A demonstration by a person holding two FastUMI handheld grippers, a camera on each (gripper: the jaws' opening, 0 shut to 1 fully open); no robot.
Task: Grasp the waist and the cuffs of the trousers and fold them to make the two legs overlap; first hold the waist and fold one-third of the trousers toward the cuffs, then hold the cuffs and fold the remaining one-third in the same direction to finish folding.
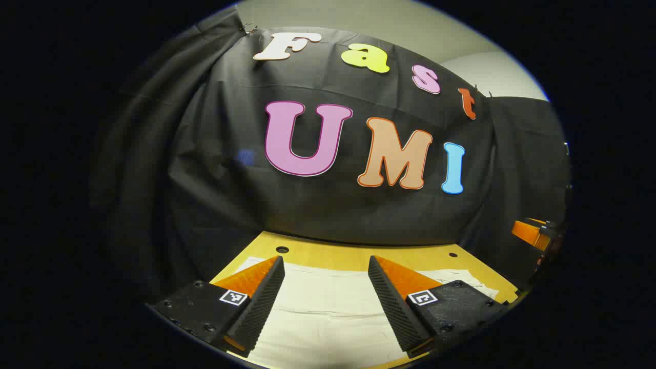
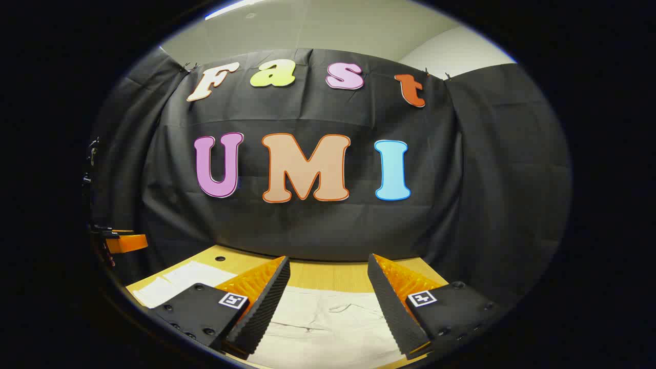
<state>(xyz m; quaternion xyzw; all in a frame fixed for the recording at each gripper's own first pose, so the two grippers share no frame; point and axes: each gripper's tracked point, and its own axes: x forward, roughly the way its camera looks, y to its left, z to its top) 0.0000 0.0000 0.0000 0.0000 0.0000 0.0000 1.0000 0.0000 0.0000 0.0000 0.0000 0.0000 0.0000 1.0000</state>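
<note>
Pale cream trousers (image 1: 328, 312) lie flat on the yellow wooden table (image 1: 333, 253). In the left gripper view my left gripper (image 1: 326, 266) hovers above the cloth, open, with nothing between its fingers. In the right gripper view the trousers (image 2: 328, 318) show lightly wrinkled below my right gripper (image 2: 328, 266), which also stands open and holds nothing. Another stretch of the cloth (image 2: 174, 282) lies at the left of that view. The other gripper (image 1: 533, 233) peeks in at the right edge of the left gripper view, and the left one (image 2: 120, 241) at the left edge of the right gripper view.
The black cloth wall (image 1: 333, 205) rises right behind the table's far edge. Small round holes (image 1: 282, 249) dot the tabletop near that edge. A bare strip of table (image 2: 328, 277) lies between the trousers and the wall.
</note>
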